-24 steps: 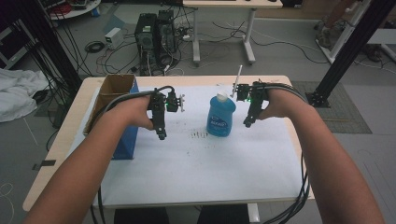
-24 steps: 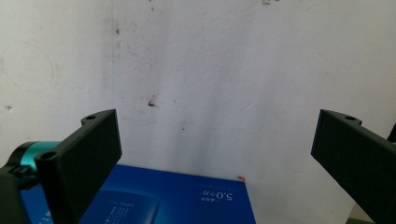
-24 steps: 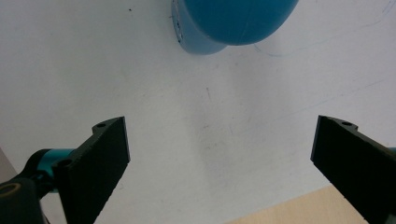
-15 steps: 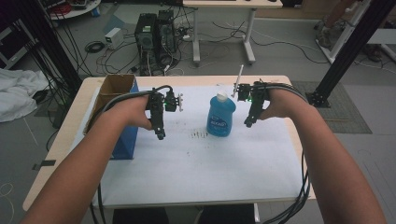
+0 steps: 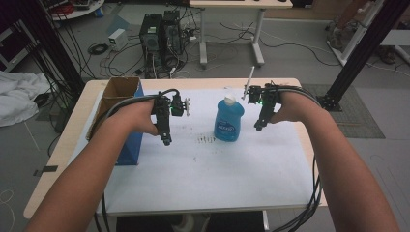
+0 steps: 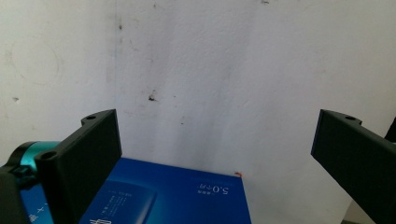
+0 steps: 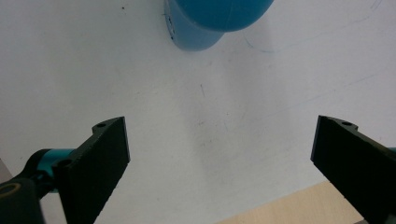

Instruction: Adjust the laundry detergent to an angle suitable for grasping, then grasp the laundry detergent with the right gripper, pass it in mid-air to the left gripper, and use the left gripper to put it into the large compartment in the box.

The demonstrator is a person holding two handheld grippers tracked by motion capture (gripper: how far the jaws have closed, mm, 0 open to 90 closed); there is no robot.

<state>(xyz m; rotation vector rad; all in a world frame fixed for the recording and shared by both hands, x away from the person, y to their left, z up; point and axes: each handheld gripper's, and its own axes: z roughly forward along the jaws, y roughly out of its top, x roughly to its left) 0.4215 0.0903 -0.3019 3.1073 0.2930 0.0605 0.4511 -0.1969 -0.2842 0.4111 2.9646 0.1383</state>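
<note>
White tabletop [image 5: 203,174] bears an upright blue bottle [image 5: 227,121], cap skyward; both grippers' jaws wide, empty.

The left gripper [image 6: 212,154] hangs with jaws wide apart over the white sheet [image 6: 224,70], above a blue box [image 6: 173,200].

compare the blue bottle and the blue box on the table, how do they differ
The blue plastic bottle with a white cap stands upright near the middle of the white table cover; the blue cardboard box with an open brown top sits at the cover's left edge. The bottle is rounded and closed; the box is straight-sided and open. The bottle stands between the two hand-held grippers; the box lies under the person's left forearm. Both are blue and untouched.
</note>
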